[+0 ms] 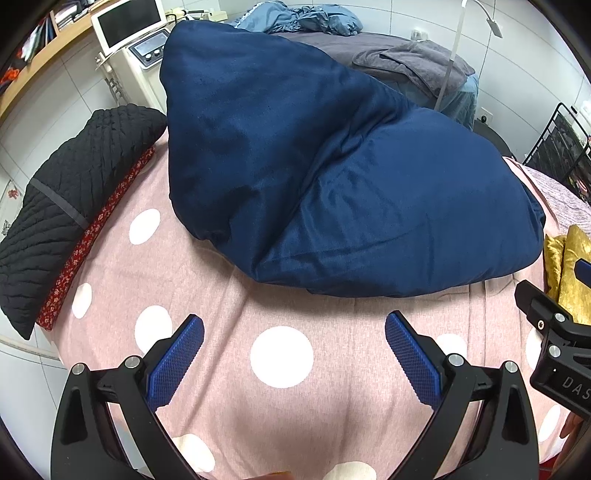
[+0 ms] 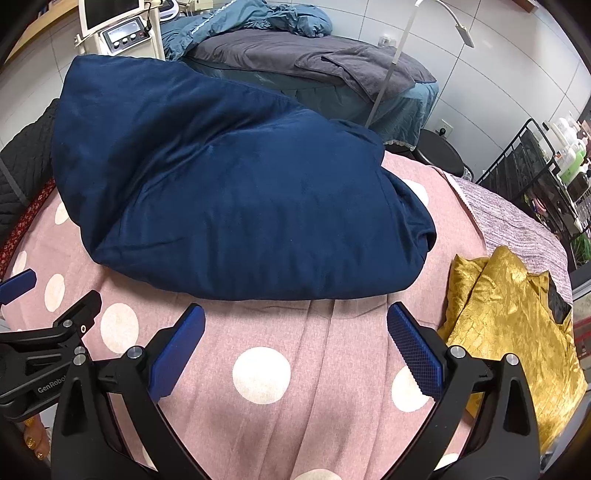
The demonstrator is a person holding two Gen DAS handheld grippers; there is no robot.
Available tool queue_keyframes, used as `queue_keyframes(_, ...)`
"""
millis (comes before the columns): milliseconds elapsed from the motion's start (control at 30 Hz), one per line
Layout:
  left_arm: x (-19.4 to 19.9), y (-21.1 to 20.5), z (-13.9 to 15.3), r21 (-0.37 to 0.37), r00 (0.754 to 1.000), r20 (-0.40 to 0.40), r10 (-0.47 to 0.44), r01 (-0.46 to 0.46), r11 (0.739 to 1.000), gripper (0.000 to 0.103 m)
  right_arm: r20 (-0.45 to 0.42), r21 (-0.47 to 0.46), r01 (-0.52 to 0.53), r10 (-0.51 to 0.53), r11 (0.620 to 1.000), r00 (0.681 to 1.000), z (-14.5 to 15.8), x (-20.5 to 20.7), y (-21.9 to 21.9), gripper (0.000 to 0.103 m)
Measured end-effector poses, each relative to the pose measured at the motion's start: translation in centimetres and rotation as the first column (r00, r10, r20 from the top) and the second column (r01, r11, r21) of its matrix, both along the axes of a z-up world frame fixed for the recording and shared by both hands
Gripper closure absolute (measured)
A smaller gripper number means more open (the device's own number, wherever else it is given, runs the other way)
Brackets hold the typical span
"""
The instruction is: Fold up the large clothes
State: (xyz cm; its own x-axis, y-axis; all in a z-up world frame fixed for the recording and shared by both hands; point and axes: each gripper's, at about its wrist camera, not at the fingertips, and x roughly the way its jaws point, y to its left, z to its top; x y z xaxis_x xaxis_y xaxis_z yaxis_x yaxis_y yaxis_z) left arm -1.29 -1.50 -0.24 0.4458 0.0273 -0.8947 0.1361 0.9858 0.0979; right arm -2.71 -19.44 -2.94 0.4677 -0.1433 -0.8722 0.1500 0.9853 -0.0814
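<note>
Bedding comes first: a pink sheet with white polka dots (image 1: 221, 295) is covering the bed and is carrying every item listed below. Positions are given relative to the dark blue garment.

1. Dark blue garment (image 1: 314, 166) (image 2: 229, 192): this large piece is lying bunched and loosely doubled over near the middle of the sheet, its far portion rising into a peak and its near edge resting on the pink fabric.
2. Black quilted item (image 1: 70, 199): it is lying to the left of the blue garment along the bed edge, on top of a red floral cloth (image 1: 92, 240).
3. Gold fabric (image 2: 509, 325) (image 1: 570, 269): it is lying crumpled to the right of the blue garment, near but apart from it, and a dark phone-like object (image 2: 559, 302) is resting on its right side.
4. Grey-covered bed (image 2: 295, 55): it is standing behind the blue garment, with a white machine with a screen (image 1: 129, 26) to its left.
5. Left gripper (image 1: 293, 332) (image 2: 22, 295): it is hovering in front of the blue garment's near edge, jaws spread wide and holding nothing, blue pads (image 1: 177, 365) clear of the cloth.
6. Right gripper (image 2: 295, 325) (image 1: 554, 314): it is hovering beside the left one, also in front of the near edge, jaws spread wide and empty, between the blue garment and the gold fabric.
</note>
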Motion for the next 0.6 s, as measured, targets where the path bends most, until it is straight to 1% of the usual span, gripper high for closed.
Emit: queue_keyframes(600, -0.51, -0.37, 0.11, 0.001, 1.0, 0.004, -0.009, 0.009, 1.0, 0.006, -0.005, 0.007, 0.003, -0.003, 1.0, 1.0, -0.09, -0.37, -0.29, 0.006)
